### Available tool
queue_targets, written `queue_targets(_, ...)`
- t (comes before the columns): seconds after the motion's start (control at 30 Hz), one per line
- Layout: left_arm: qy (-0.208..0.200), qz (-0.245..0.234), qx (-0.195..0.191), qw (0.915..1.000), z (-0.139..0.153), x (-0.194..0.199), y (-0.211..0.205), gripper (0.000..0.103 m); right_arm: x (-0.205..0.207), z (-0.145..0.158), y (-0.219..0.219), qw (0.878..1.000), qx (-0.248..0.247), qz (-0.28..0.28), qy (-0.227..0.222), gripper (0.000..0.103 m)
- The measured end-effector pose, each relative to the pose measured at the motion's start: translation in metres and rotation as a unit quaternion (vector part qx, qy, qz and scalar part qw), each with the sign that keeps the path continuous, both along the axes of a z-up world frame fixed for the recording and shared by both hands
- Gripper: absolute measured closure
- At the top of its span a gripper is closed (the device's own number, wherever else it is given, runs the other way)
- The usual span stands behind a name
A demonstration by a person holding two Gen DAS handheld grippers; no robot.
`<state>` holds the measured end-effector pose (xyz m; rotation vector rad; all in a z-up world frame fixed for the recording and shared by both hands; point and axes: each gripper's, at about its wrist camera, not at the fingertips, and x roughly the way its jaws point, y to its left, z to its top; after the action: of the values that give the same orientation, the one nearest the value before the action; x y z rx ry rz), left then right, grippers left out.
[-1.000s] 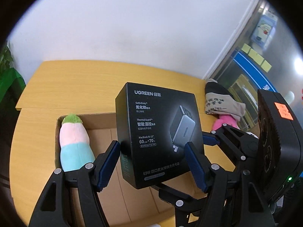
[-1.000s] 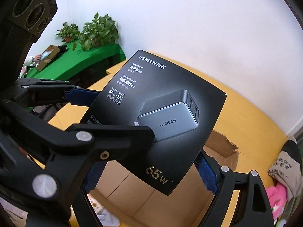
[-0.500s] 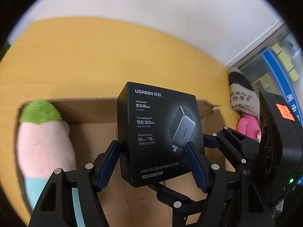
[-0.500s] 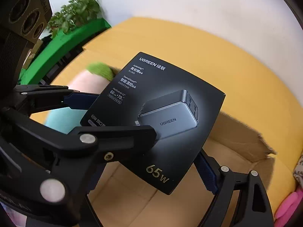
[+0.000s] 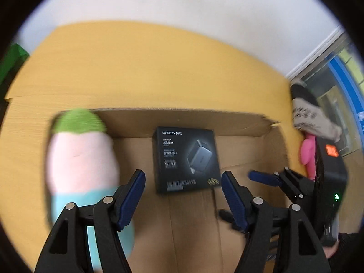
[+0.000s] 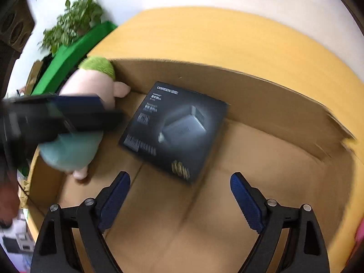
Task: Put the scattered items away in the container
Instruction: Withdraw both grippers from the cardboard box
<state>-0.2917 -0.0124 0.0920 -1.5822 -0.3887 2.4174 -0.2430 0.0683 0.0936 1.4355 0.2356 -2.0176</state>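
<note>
A black UGREEN charger box [image 5: 186, 159] lies flat on the floor of the open cardboard box [image 5: 182, 119]; it also shows in the right wrist view [image 6: 175, 127], inside the cardboard box [image 6: 261, 95]. My left gripper [image 5: 183, 182] is open and empty just above and in front of it. My right gripper [image 6: 179, 185] is open and empty too, held over the cardboard box. A pink, teal and green plush toy [image 5: 82, 159] lies in the box's left end, also seen in the right wrist view [image 6: 91, 86].
The box stands on a yellow wooden table [image 5: 147, 68]. A pink item [image 5: 307, 152] and a beige-and-black printed cloth [image 5: 311, 118] lie on the table right of the box. A green-covered table with plants [image 6: 75, 27] stands far left.
Both grippers held the charger box between them, carried it down into the cardboard box, then opened and let go. The charger box now lies on the box floor.
</note>
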Motion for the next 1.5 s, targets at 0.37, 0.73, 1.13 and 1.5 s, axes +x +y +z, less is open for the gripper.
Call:
queue_targets(0.37, -0.106, -0.028, -0.021, 0.9937, -0.045, 0.165, -0.026, 0.025, 0.129, 0.0, 0.124, 0.996, 0.04, -0.061, -0.047, 0.008)
queue_targets(0.73, -0.108, -0.012, -0.086, 0.9904, -0.052, 0.196, -0.02, 0.026, 0.174, 0.002, 0.14, 0.99, 0.061, -0.114, -0.047, 0.009)
queue_targets(1.13, 0.113, 0.004, -0.163, 0.9801, 0.121, 0.253, 0.048, 0.041, 0.247, 0.142, 0.118, 0.988, 0.014, -0.129, 0.08, 0.083)
queue_targets(1.5, 0.129, 0.033, -0.138, 0.9813, 0.178, 0.299, 0.087, 0.023, 0.305, 0.23, 0.116, 0.984, 0.04, -0.109, 0.139, 0.001)
